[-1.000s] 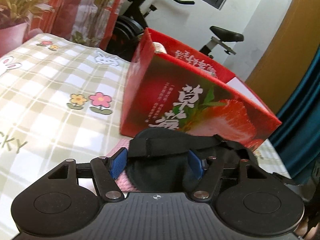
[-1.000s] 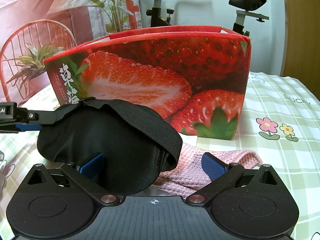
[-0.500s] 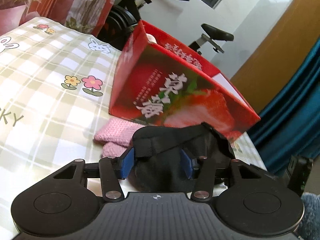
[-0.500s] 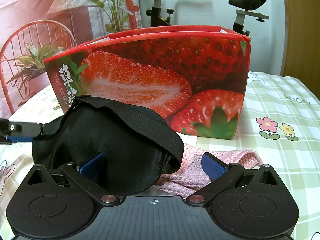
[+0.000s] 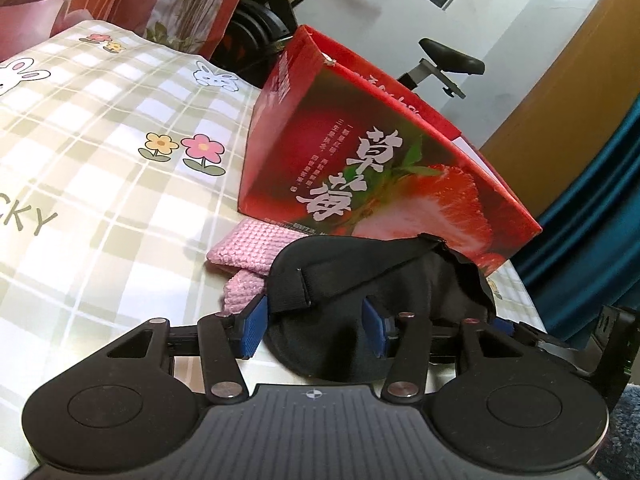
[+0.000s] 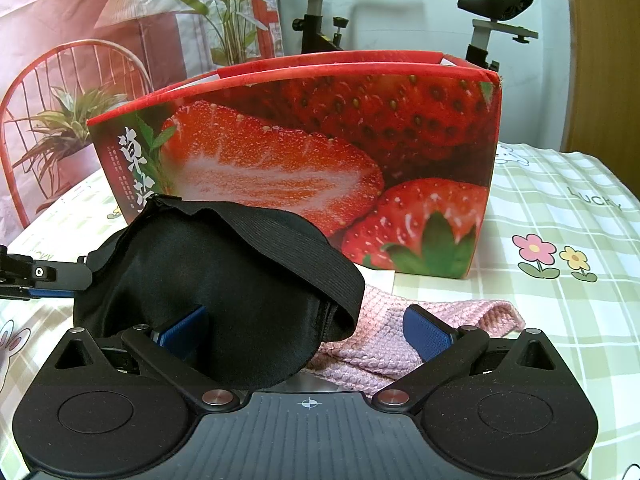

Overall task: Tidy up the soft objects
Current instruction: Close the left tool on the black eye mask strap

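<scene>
Here, in the left wrist view, the left gripper [image 5: 314, 326] sits low in the frame with its jaws clamped on one end of a black eye mask [image 5: 384, 276]; they have just been closing, and the mask's padded edge fills the gap between the blue pads [image 5: 253, 326]. The mask lies at centre frame, partly over a pink knitted cloth [image 5: 252, 242] on the checked table [image 5: 100, 160], just in front of a red strawberry box [image 5: 372, 168]. In the right wrist view, the right gripper [image 6: 306, 330] has its jaws wide apart. The mask [image 6: 224, 280] drapes over its left pad, while its right pad stands clear above the pink cloth [image 6: 400, 340]. The box [image 6: 320, 160] fills the middle of that frame, and the left gripper [image 6: 48, 276] reaches in at the left edge.
</scene>
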`<state>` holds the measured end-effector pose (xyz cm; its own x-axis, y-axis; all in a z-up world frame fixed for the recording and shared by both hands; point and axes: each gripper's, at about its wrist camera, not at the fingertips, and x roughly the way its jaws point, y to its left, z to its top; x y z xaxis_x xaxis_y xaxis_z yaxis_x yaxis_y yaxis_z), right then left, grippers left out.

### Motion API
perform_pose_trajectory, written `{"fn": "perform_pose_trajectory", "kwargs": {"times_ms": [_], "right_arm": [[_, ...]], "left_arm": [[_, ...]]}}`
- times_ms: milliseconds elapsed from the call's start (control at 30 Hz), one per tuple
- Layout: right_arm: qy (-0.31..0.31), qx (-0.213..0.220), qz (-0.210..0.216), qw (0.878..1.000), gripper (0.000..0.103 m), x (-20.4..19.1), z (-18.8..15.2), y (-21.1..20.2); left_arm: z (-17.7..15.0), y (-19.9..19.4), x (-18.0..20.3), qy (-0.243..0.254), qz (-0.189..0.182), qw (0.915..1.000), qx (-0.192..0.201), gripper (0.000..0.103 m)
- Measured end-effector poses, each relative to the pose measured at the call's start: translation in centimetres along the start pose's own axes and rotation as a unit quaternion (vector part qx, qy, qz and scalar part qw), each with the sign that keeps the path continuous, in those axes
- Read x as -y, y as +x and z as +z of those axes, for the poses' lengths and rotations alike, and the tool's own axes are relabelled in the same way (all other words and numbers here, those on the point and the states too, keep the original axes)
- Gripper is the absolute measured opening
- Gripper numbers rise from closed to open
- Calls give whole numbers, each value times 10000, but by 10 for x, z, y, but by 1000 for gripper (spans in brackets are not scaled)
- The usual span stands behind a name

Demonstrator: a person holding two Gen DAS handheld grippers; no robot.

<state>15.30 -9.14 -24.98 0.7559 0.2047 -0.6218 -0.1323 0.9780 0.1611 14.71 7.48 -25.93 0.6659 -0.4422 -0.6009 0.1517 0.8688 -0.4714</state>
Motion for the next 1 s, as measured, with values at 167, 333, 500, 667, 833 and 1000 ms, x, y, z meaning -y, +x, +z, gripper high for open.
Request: {"fn": "perform_pose_trajectory", "kwargs": {"times_ms": [167, 333, 500, 667, 833, 1000], "right_arm": [[2, 0, -4, 10000, 103, 0, 0, 0], [2, 0, -3, 10000, 103, 0, 0, 0], [17, -1, 3, 10000, 103, 0, 0, 0], [23, -3, 8, 10000, 103, 1, 0, 0], [22, -2, 12, 10000, 103, 1, 0, 0], [-117, 178, -76, 9997, 103, -2, -1, -8]], "left_arm": [[-3, 3, -2, 52, -16, 10000, 78, 56], [-4, 2, -4, -53, -197, 9998, 69, 60], [-2, -4, 4, 205, -309, 9991, 219, 28], [-2, -2, 8, 365, -8, 9992, 190, 16], [0, -3, 1, 271, 305, 9988, 257, 13], [1, -1, -1, 297, 448, 9983, 204, 13]]}}
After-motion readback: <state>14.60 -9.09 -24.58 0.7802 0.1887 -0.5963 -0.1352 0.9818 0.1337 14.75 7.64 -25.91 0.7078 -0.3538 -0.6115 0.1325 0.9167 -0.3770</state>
